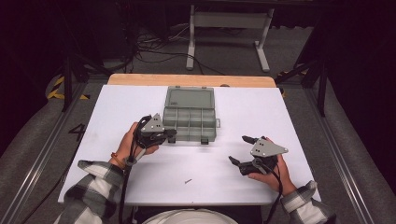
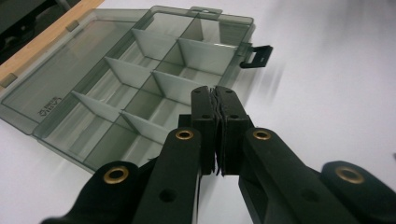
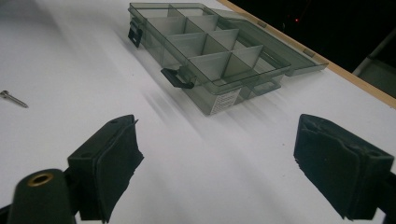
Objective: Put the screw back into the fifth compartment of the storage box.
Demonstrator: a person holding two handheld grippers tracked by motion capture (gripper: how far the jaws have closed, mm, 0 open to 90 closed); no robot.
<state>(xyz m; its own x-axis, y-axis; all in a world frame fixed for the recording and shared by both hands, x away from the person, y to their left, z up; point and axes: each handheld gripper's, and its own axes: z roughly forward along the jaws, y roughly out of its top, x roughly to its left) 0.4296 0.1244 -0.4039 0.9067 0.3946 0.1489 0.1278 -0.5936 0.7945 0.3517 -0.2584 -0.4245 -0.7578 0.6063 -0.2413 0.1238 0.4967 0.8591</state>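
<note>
One open organizer box (image 1: 189,116), one screw (image 1: 187,180), two grippers.

A small embossed mark (image 2: 49,105) stands on the open lid of the organiser box (image 2: 140,84), near the lid's outer corner, too small to read. A white label (image 3: 225,101) sits on the box's front wall, its print illegible. On the floor left of the table, a large "4" (image 1: 77,131) is marked.
</note>
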